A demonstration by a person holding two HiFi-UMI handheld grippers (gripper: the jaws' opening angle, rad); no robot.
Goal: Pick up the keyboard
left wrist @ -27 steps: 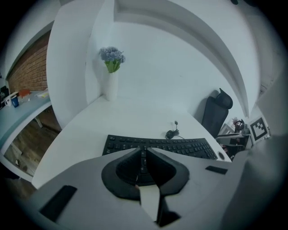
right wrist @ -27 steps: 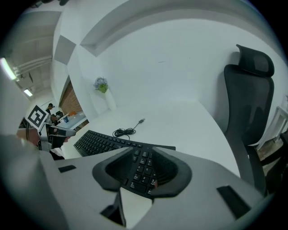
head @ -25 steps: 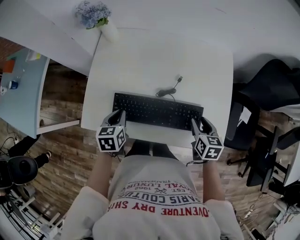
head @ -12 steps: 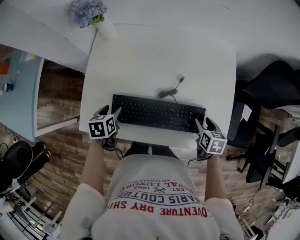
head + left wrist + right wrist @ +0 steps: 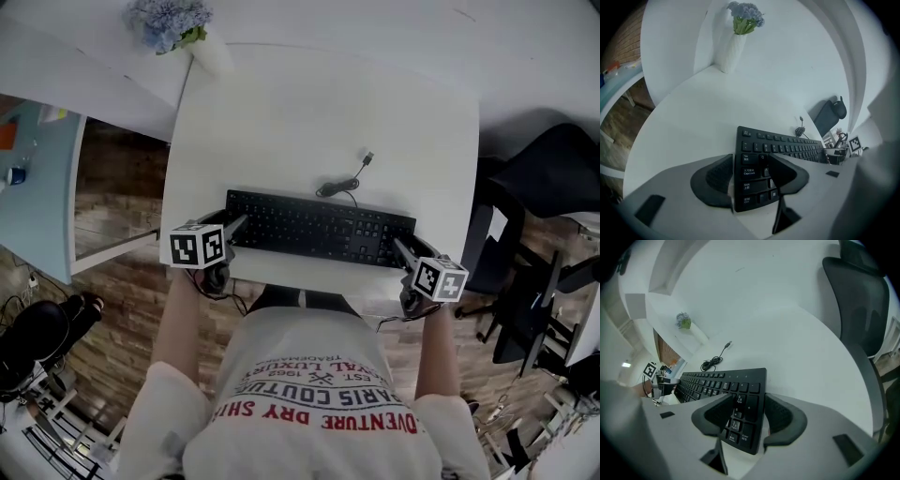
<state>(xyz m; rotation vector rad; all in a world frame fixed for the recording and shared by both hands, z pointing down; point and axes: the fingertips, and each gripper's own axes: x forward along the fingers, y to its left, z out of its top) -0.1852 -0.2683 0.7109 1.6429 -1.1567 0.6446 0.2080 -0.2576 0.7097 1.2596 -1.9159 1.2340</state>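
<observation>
A black keyboard [image 5: 319,228] lies flat near the front edge of the white table [image 5: 319,112], its cable [image 5: 339,183] coiled behind it. My left gripper [image 5: 234,226] is at the keyboard's left end and my right gripper [image 5: 402,248] at its right end. In the left gripper view the left gripper [image 5: 750,161] straddles the keyboard [image 5: 787,147]: one finger beside the left edge, the other over the keys. The right gripper [image 5: 749,399] straddles the number-pad end of the keyboard [image 5: 717,380] likewise. Both sets of jaws have just swung wide, then come in slightly; neither clamps the keyboard.
A white vase with bluish flowers [image 5: 192,37] stands at the table's far left corner. A black office chair [image 5: 553,178] is to the right of the table, and a pale blue desk [image 5: 33,187] to the left. My torso is against the table's front edge.
Both grippers have shifted outward from the keyboard's front corners to its two ends and sunk lower. Their jaws now stand wide. The keyboard has stayed in place.
</observation>
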